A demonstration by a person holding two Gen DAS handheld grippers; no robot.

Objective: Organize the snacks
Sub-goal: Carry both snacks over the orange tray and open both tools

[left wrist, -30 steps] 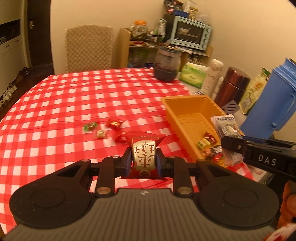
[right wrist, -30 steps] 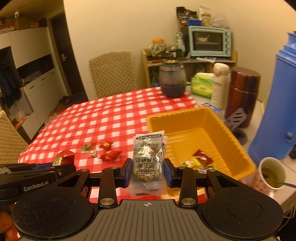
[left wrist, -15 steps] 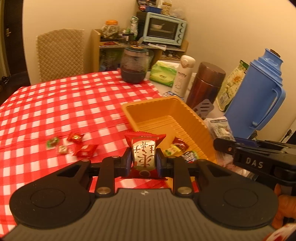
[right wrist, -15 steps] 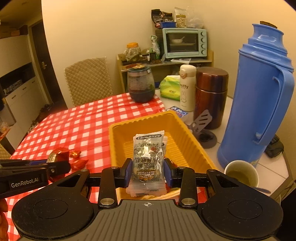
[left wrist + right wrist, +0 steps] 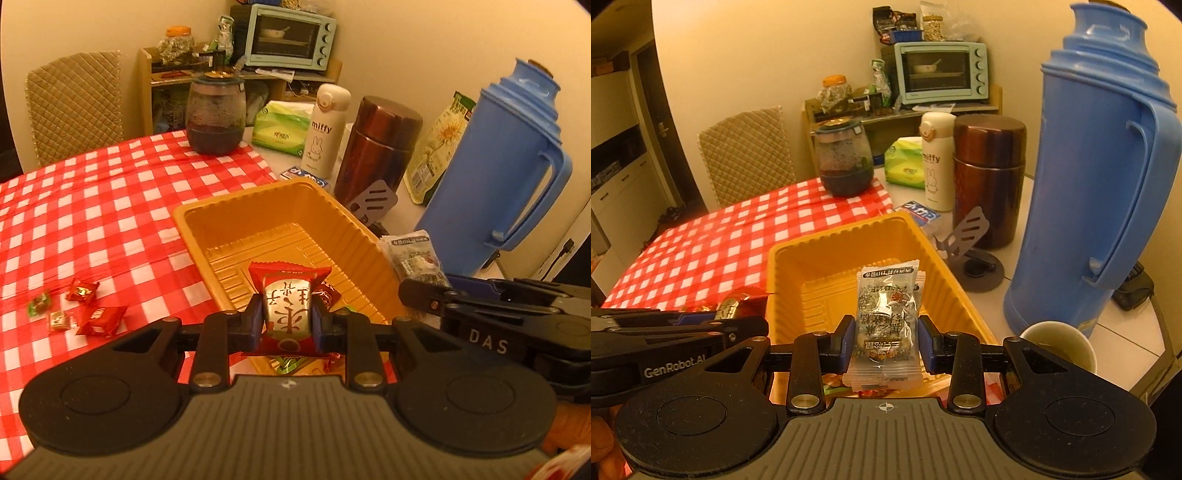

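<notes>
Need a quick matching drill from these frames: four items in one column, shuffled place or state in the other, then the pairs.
Items
1. red snack packet
2. clear snack packet
3. loose candies
4. blue thermos

Places
A. on the checkered cloth, left of the tray
B. clamped in the left hand-held gripper
C. standing right of the yellow tray
D. clamped in the right hand-held gripper

Pairs: 1-B, 2-D, 3-A, 4-C

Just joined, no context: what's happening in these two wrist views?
A person is sorting snacks with two handheld grippers. The left gripper grips a red packet, the right gripper a clear packet, both over the yellow tray, which already holds some candies. Four candies lie on the checked tablecloth.
</notes>
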